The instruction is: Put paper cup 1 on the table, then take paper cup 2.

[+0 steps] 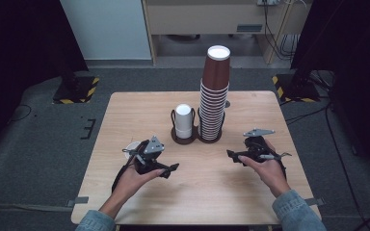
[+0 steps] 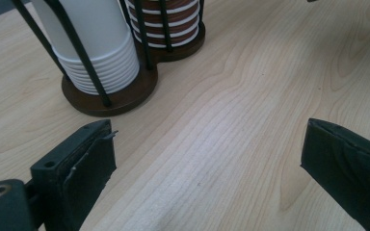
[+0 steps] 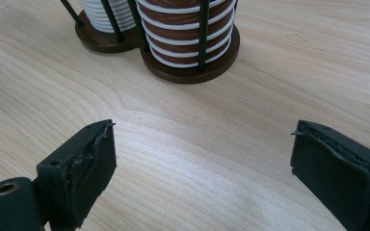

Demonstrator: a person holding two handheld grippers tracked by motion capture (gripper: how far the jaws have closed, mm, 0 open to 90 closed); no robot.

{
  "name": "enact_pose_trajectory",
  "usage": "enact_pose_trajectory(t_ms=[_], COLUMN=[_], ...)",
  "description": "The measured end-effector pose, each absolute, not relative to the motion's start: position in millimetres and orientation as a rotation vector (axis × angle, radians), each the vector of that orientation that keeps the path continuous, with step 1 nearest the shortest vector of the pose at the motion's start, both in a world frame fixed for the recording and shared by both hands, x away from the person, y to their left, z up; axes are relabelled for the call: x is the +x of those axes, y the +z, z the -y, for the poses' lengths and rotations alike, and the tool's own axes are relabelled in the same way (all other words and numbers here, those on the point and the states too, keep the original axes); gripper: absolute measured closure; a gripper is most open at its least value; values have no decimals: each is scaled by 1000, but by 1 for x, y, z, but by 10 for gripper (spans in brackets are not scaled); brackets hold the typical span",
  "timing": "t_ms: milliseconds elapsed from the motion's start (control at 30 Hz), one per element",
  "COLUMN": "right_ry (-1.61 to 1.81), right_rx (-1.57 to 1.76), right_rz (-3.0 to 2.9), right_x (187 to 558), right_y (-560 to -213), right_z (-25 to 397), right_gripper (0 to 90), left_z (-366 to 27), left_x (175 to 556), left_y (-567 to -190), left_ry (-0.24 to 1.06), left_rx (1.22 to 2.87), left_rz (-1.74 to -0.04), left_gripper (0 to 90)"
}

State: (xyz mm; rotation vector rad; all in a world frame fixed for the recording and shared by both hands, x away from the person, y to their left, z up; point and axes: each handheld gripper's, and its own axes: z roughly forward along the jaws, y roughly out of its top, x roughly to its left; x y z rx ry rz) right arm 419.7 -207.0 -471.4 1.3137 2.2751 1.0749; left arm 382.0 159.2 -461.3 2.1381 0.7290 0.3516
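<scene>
Ahead, cup stacks (image 1: 207, 96) (racked) beyond both spread, empty fingers (image 2: 84, 163), well apart.

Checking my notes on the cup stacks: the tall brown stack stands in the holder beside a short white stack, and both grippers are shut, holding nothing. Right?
Not quite. Both the left gripper and the right gripper are open, as the gripper views show. The brown stack and white stack are as stated.

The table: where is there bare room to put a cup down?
Bare wood lies between the left tongs and right tongs, in front of the cup holder. The table is bare at both far corners. It is crowded mid-table around the white stack and brown stack.
</scene>
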Motion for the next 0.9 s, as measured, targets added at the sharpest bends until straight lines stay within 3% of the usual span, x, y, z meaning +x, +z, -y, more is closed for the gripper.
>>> enact_pose_trajectory(t_ms=[500, 900], right_ry=[1096, 1137], right_rx=[1311, 1258], right_rz=[-2240, -2246], right_x=[429, 440], right_y=[-445, -402], right_z=[214, 208], right_gripper=[96, 108], left_z=[-135, -122], left_x=[375, 369], left_y=[-482, -499], left_ry=[296, 275], left_rx=[2173, 2235], left_rz=[-702, -674], left_gripper=[43, 44])
